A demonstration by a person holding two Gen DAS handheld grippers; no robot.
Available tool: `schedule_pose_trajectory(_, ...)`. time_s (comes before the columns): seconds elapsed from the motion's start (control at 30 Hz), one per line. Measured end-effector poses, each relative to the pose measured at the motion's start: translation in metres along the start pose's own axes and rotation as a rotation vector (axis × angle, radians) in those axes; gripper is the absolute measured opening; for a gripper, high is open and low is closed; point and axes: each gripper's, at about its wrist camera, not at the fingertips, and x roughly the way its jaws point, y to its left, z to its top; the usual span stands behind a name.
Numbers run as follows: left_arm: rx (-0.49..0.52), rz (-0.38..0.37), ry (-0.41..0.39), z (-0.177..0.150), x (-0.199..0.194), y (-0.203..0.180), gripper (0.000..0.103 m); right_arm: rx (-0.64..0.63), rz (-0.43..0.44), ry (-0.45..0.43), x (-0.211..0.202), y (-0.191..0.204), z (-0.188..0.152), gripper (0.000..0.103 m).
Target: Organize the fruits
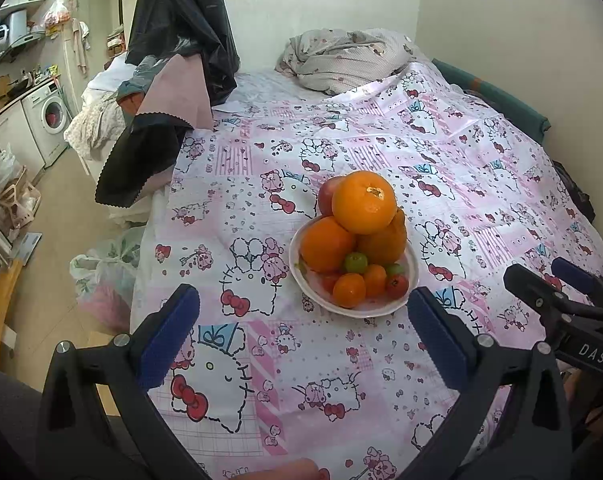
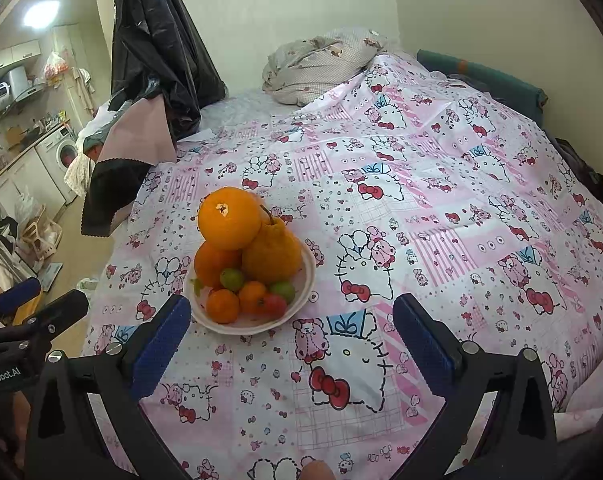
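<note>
A white bowl (image 1: 411, 270) sits on a pink cartoon-print cloth (image 1: 341, 380) and is piled with fruit. A large orange (image 1: 364, 202) tops the pile, over more oranges, a red apple (image 1: 326, 196), small tangerines, green fruits and a small red fruit. The bowl also shows in the right wrist view (image 2: 307, 280), with the top orange (image 2: 229, 218) beside a bumpy stemmed citrus (image 2: 272, 254). My left gripper (image 1: 303, 312) is open and empty, just short of the bowl. My right gripper (image 2: 291, 320) is open and empty, to the bowl's right; it also shows in the left wrist view (image 1: 549, 276).
A crumpled grey blanket (image 1: 341, 60) lies at the far end. Dark plastic and pink fabric (image 1: 173, 60) hang at the far left edge. A teal rail (image 1: 501, 100) runs along the wall. Floor, bags and a washing machine (image 1: 51, 118) lie to the left.
</note>
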Motion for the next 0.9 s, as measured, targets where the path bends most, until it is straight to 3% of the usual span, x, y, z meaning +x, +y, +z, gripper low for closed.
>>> schedule_pose_trajectory(0.9,-0.012,-0.004,0.015,-0.0024,0.0048,-0.0007,0.103,-0.013,-0.006,-0.004,-0.002,0.0017,-0.0002,0.103)
